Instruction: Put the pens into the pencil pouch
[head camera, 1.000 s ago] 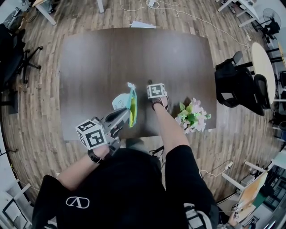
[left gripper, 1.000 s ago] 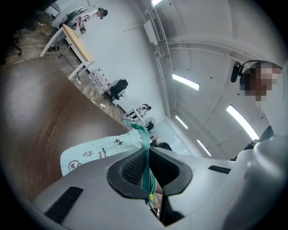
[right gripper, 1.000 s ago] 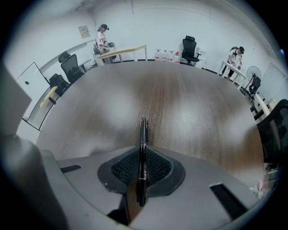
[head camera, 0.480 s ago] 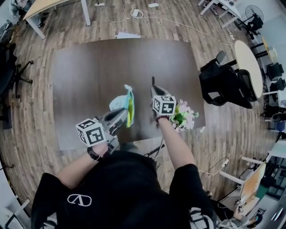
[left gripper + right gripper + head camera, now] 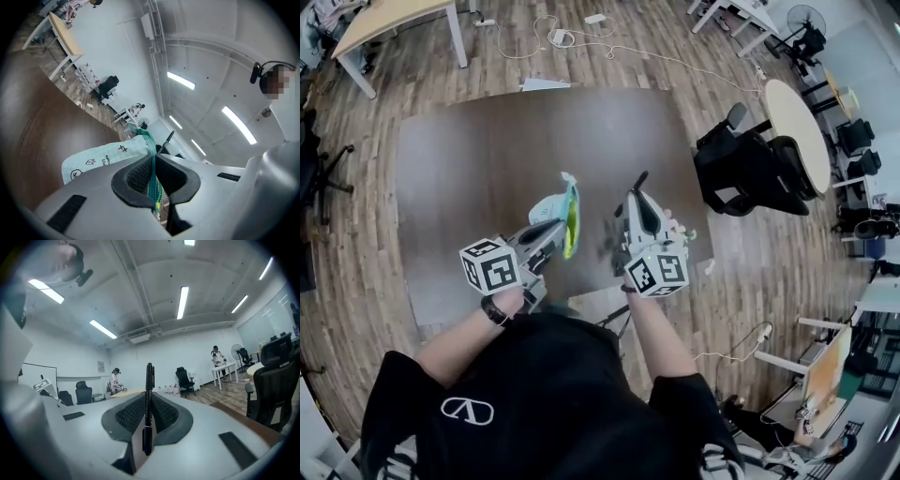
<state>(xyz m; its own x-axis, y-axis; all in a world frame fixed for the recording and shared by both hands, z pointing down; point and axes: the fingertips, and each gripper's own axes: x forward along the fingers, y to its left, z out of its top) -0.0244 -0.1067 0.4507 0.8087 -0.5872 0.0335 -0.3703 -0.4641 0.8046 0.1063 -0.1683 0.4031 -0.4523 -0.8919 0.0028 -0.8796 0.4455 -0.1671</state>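
My left gripper (image 5: 560, 229) is shut on the edge of the pencil pouch (image 5: 551, 208), a pale mint pouch with a green and yellow rim, and holds it above the brown table (image 5: 478, 159). In the left gripper view the green rim (image 5: 150, 161) runs between the pads and the printed mint side (image 5: 101, 158) hangs to the left. To its right, my right gripper (image 5: 635, 199) is shut on a black pen (image 5: 640, 180) and points level. In the right gripper view the pen (image 5: 148, 399) stands upright between the pads of that gripper (image 5: 148, 425).
A bunch of pink flowers (image 5: 682, 232) lies near the table's right front corner, mostly hidden behind the right gripper. A black office chair (image 5: 748, 173) stands to the right of the table, beside a round table (image 5: 797, 117). A sheet of paper (image 5: 542, 84) lies at the far edge.
The right gripper has risen from the table with the pen and swung from pointing down to level. The left gripper has lifted a little with the pouch.
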